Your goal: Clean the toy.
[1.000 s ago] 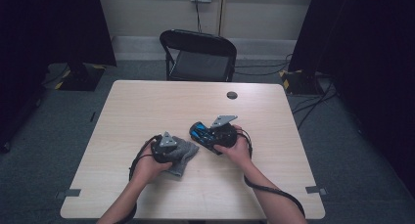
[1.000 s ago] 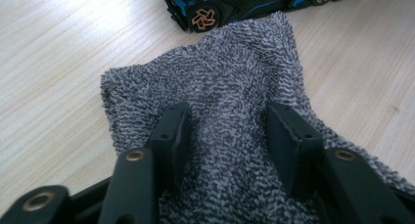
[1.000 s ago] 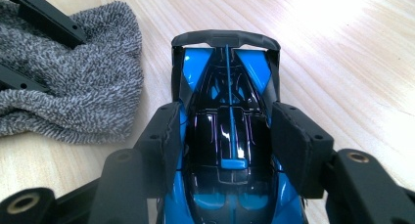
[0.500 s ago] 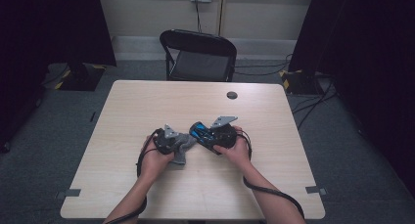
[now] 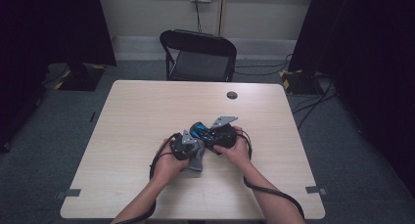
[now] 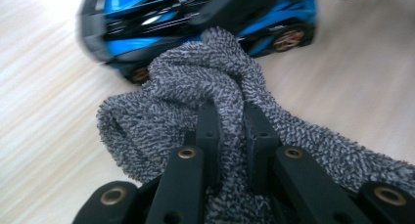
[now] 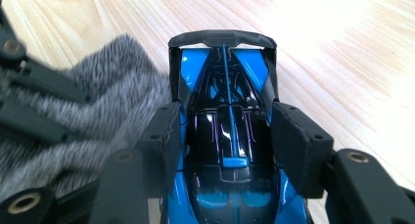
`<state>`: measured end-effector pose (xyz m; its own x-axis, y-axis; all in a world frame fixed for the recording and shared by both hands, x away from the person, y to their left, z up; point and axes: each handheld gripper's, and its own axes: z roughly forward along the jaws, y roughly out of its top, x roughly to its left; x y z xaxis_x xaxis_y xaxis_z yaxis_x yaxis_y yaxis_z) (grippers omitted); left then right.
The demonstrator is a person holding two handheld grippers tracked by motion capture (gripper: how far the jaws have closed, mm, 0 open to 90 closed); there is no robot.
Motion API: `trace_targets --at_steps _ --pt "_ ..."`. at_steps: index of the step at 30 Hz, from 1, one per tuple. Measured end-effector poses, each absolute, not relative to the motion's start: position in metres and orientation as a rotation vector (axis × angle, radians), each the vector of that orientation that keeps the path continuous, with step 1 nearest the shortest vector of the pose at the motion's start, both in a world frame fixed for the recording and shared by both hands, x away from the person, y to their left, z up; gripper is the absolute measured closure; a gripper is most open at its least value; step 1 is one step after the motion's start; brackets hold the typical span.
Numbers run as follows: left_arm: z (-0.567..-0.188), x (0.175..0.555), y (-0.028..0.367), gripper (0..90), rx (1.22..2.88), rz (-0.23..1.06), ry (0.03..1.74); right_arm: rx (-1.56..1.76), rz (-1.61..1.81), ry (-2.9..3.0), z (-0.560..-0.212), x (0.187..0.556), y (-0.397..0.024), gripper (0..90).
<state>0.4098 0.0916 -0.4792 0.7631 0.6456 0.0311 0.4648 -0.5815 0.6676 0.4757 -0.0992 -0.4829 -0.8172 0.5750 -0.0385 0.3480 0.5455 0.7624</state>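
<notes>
A blue and black toy car (image 7: 227, 136) sits on the wooden table (image 5: 147, 111), and my right gripper (image 7: 229, 136) is shut on its body across the sides. The car (image 5: 199, 131) lies near the table's middle in the high view. A grey fluffy cloth (image 6: 195, 87) is pinched in a fold between the jaws of my left gripper (image 6: 230, 131), which has just closed on it. The cloth's front bulge touches the side of the car (image 6: 195, 18). In the high view the left gripper (image 5: 188, 145) sits right beside the right gripper (image 5: 215, 136), with the cloth (image 5: 196, 160) hanging under it.
A small dark round disc (image 5: 232, 95) lies on the table toward the far right. A black folding chair (image 5: 198, 55) stands behind the far edge. Cables trail from both grippers toward the person's forearms at the near edge.
My left gripper has moved right with the cloth until it meets the car. The right gripper and the car have stayed put.
</notes>
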Motion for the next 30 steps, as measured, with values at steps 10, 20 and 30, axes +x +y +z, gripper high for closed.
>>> trace_targets --at_steps 10,20,30 --pt "-0.48 0.401 0.073 79.9 2.306 0.324 0.755 0.771 1.143 2.5 -0.483 0.475 -0.1 46.4" --pt "-0.48 0.396 0.066 80.0 2.297 0.289 0.727 0.769 1.149 2.497 -0.483 0.475 -0.1 46.4" --pt "-0.479 0.39 0.062 80.0 2.29 0.24 0.68 0.774 1.163 2.497 -0.484 0.476 -0.101 46.5"
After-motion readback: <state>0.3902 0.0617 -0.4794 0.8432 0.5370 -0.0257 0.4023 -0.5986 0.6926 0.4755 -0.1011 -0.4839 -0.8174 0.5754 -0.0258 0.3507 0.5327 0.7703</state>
